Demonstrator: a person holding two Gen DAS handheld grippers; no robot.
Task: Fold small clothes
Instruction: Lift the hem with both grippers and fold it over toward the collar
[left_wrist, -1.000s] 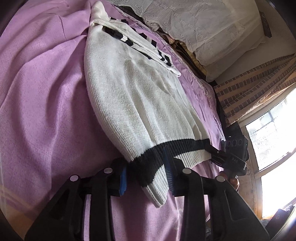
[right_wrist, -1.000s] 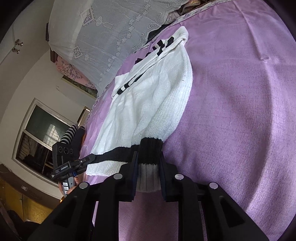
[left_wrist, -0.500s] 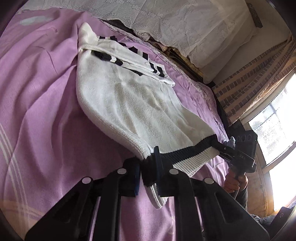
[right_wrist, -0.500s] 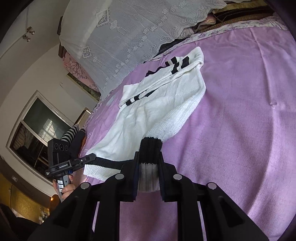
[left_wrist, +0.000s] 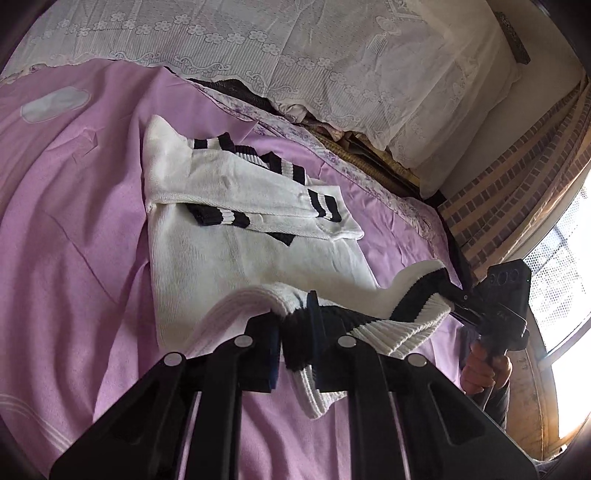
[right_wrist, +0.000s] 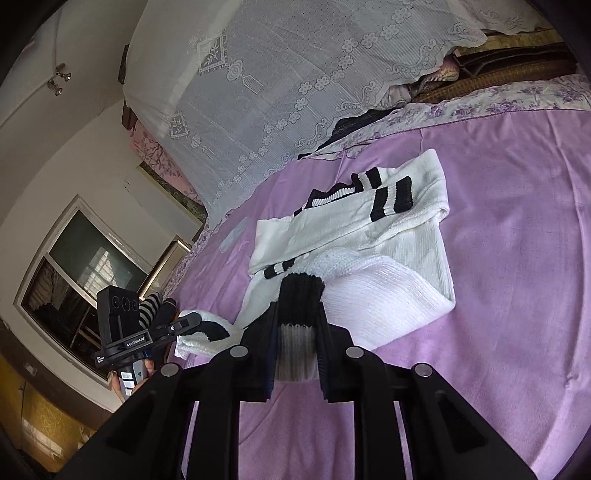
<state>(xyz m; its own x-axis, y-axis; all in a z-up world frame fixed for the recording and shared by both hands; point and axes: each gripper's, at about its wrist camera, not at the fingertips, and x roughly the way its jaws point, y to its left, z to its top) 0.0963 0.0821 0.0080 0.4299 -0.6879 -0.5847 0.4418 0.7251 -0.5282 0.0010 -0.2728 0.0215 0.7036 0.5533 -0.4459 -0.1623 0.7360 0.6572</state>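
1. Knit hem (left_wrist: 295, 339) sits clamped in my left claw (left_wrist: 295, 332); my right claw (right_wrist: 298, 325) pinches its other corner.
2. Sweater (left_wrist: 236, 258) lies ahead on the purple bedspread (left_wrist: 74, 258), sleeves crossed.
3. Bottom-up fold underway; next, carry both corners forward evenly to the collar.

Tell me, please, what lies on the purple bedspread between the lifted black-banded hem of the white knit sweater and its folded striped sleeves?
Only the sweater's own white knit body; nothing else lies there, in both wrist views.
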